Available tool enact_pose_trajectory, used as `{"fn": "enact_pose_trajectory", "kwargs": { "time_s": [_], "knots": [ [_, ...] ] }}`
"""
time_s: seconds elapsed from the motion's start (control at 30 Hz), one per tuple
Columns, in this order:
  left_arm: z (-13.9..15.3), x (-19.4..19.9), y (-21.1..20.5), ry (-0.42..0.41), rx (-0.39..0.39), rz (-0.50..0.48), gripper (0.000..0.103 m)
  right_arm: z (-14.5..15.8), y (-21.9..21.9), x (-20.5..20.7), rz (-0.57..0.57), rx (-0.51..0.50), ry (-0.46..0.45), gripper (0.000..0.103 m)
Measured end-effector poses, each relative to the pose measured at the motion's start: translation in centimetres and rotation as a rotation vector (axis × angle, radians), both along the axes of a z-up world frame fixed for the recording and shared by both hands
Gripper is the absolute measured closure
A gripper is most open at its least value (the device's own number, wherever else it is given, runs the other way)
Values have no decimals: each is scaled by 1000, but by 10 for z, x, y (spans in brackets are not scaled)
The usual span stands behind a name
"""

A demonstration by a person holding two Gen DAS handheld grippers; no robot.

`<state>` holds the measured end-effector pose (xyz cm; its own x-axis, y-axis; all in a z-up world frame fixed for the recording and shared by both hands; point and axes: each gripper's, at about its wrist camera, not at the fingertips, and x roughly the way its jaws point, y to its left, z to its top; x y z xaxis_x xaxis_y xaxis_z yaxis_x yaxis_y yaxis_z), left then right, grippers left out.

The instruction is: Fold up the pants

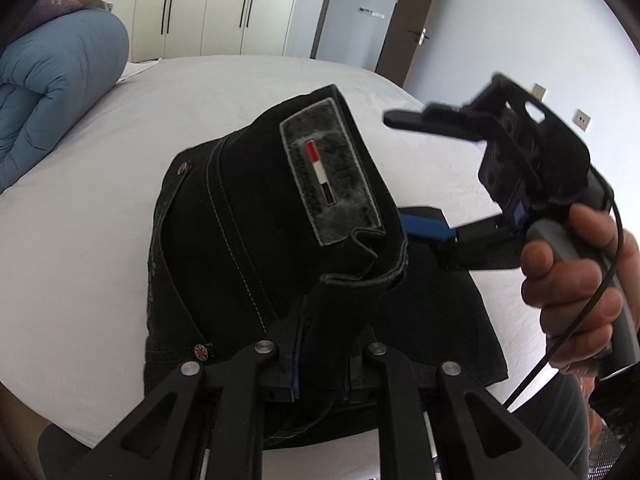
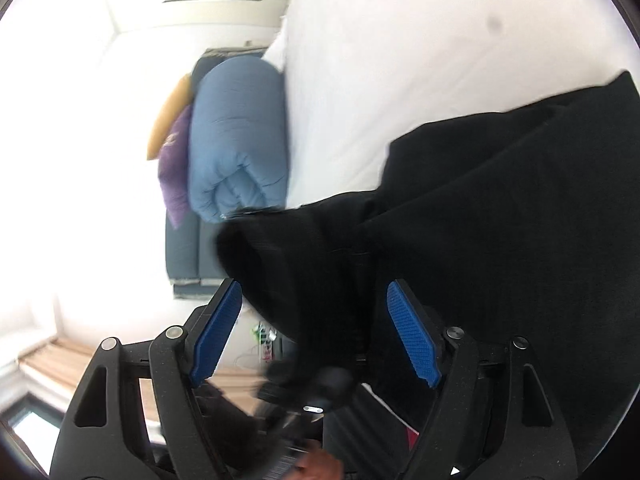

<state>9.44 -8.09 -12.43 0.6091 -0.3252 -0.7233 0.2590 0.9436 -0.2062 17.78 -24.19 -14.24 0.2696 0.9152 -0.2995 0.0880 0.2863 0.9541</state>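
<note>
Black jeans (image 1: 248,248) lie bunched on the white bed (image 1: 80,208), waistband up, with a grey leather patch (image 1: 328,168). My left gripper (image 1: 320,360) is shut on the waistband and holds it lifted. My right gripper (image 1: 424,184) is at the right, held by a hand, its jaws wide open around the waistband edge. In the right wrist view the right gripper (image 2: 316,336) is open, blue pads (image 2: 412,336) apart, with black jeans fabric (image 2: 500,220) between and beyond them.
A rolled blue duvet (image 1: 52,92) with purple and yellow pillows lies at the bed's far left; it also shows in the right wrist view (image 2: 236,140). White wardrobes (image 1: 224,4) and a door stand behind the bed.
</note>
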Motion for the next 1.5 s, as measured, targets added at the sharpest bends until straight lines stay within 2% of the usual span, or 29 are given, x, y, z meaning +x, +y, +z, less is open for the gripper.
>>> {"fn": "enact_pose_trajectory", "kwargs": {
  "time_s": [0.1, 0.23, 0.27, 0.3, 0.33, 0.37, 0.4, 0.57, 0.73, 0.8, 0.9, 1.17, 1.27, 1.5],
  "knots": [
    [-6, -8, -18, -10, 65, -47, 90, 2, 1, 4, 35, -61, -2, 28],
    [-5, -14, -44, -45, 169, -96, 90, 3, 1, 7, 78, -229, 12, 29],
    [-6, -16, -50, -56, 195, -111, 90, 3, 0, 6, 84, -253, 6, 33],
    [-7, -18, -53, -63, 210, -121, 90, 5, 8, -3, 90, -269, -5, 48],
    [-8, -20, -57, -71, 227, -134, 90, 6, 8, -7, 98, -283, -15, 57],
    [-9, -23, -62, -76, 242, -149, 90, 6, 6, -9, 100, -292, -16, 70],
    [-9, -26, -65, -80, 247, -159, 90, 8, 1, -11, 94, -310, -18, 76],
    [-10, -33, -85, -90, 273, -212, 90, 13, -15, -25, 85, -430, -33, 77],
    [-16, -27, -100, -68, 287, -243, 90, 3, -39, -33, 55, -446, 15, 77],
    [-13, -26, -103, -64, 282, -250, 90, 6, -42, -35, 61, -484, -24, 90],
    [-7, -20, -112, -78, 280, -262, 90, 14, -47, -33, 60, -520, -80, 91],
    [-8, -16, -146, -97, 296, -331, 90, 19, -86, -30, 14, -525, -95, 91],
    [-18, -18, -149, -85, 309, -349, 90, 5, -102, -34, -12, -501, -75, 91],
    [-46, -22, -157, -57, 321, -367, 86, -28, -107, -38, -50, -464, -55, 91]
  ]
}}
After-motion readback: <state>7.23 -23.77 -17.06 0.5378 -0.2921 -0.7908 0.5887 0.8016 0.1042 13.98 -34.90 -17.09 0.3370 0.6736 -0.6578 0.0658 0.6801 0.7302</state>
